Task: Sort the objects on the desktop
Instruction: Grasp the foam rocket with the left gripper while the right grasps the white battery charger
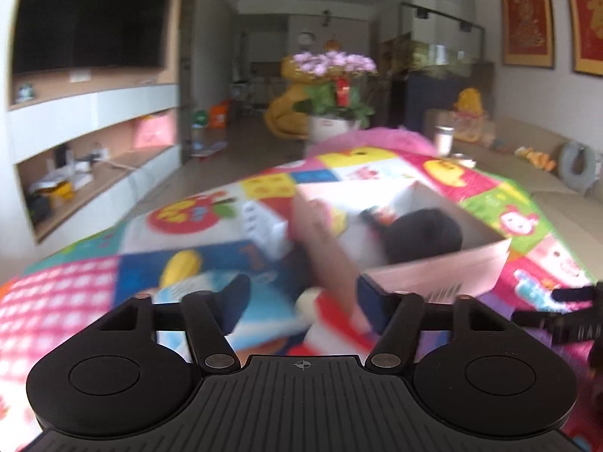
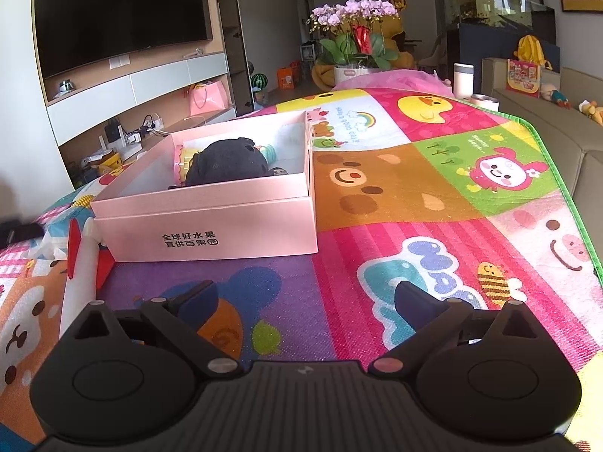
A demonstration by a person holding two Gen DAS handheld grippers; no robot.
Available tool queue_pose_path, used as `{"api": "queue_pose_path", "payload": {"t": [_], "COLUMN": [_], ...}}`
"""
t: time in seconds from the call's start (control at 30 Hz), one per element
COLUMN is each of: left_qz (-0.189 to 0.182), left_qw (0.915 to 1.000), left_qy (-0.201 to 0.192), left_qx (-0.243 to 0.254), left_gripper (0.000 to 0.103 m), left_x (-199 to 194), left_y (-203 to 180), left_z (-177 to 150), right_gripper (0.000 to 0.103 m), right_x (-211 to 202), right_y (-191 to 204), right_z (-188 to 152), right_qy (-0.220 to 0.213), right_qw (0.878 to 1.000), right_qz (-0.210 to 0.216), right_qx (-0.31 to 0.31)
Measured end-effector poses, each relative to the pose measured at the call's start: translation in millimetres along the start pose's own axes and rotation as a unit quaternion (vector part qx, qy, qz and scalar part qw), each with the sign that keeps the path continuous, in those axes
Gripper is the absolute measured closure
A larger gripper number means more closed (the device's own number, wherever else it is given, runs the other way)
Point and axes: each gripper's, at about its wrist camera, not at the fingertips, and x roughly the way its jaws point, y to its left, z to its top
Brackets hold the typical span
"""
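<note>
A pink box (image 2: 203, 226) stands open on the colourful mat (image 2: 433, 196). A black cloth (image 2: 226, 162) and a yellow-and-pink toy (image 2: 181, 164) lie inside it. A white toy plane with red wings (image 2: 81, 263) rests against the box's near left corner. My right gripper (image 2: 301, 301) hovers open over the mat in front of the box, with nothing between its fingers. The left wrist view is blurred. There my left gripper (image 1: 303, 301) stands open, low over the toy plane (image 1: 328, 316), close to the pink box (image 1: 433, 275). Its pads do not press on anything.
A white ridged block (image 1: 264, 222) lies on the mat left of the box. A white cup (image 2: 462, 80) and a flower pot (image 2: 354, 71) stand at the mat's far end. A sofa (image 2: 565, 132) runs along the right, and a TV cabinet (image 2: 124, 86) along the left.
</note>
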Motion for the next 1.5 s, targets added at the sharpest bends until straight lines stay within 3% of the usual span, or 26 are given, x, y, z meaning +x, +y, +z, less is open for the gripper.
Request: {"api": "queue_pose_path", "payload": {"t": [0.2,0.23,0.33,0.53,0.67,0.7,0.73,0.83,0.97,1.1,1.2,1.33,1.4,1.5], "left_qz": [-0.033,-0.028,-0.022,0.058,0.072,0.068,0.062,0.059,0.088,0.130,0.149,0.154,0.156,0.153], "left_qw": [0.9957,0.9947,0.9921,0.9848,0.9901,0.9927,0.9950,0.9976,0.9957,0.9861,0.9760,0.9707,0.9696,0.9684], "left_qy": [0.052,0.061,0.073,0.071,0.068,0.062,0.055,0.030,0.006,-0.032,-0.061,-0.086,-0.091,-0.094], "left_qx": [0.069,0.078,0.100,0.147,0.099,0.078,0.057,0.018,-0.027,-0.099,-0.147,-0.163,-0.165,-0.173], "left_gripper": [0.048,0.054,0.056,0.048,0.041,0.035,0.026,0.017,0.007,0.002,0.001,0.000,0.000,0.000], "left_x": [43.9,46.9,47.4,31.7,17.6,10.2,2.5,-17.4,-34.7,-50.8,-65.3,-85.4,-90.8,-96.0], "left_y": [-3.0,-2.3,1.4,13.7,34.7,38.9,42.6,49.7,62.8,82.8,98.7,114.7,119.5,126.2], "left_z": [-0.2,-3.2,-13.4,-23.2,-25.2,-25.7,-26.7,-31.2,-33.2,-36.6,-40.5,-42.6,-44.1,-47.5], "right_gripper": [0.003,0.003,0.003,0.003,0.003,0.004,0.006,0.021,0.053,0.053,0.053,0.051,0.045,0.045], "right_x": [-3.3,-3.0,-2.2,-2.3,-4.9,-6.3,-8.3,-13.8,-16.7,3.4,49.0,128.3,159.6,200.1], "right_y": [-1.7,-2.2,-2.4,-2.4,4.0,8.3,14.1,41.4,89.4,140.5,185.4,228.4,245.4,266.0], "right_z": [-1.4,-1.4,-1.4,-1.5,-1.4,-0.9,0.1,8.8,42.8,98.0,134.9,166.7,166.9,150.6], "right_qy": [-0.010,-0.010,-0.007,-0.012,-0.019,-0.020,-0.021,-0.021,-0.008,0.010,0.041,0.092,0.094,0.099], "right_qw": [1.000,1.000,1.000,1.000,1.000,1.000,0.999,0.994,0.980,0.973,0.973,0.978,0.973,0.959], "right_qz": [-0.002,-0.001,-0.001,-0.002,0.003,0.012,0.025,0.067,0.135,0.171,0.151,0.082,0.049,-0.022], "right_qx": [0.005,0.007,0.007,0.005,-0.012,-0.021,-0.032,-0.084,-0.148,-0.157,-0.170,-0.167,-0.203,-0.265]}}
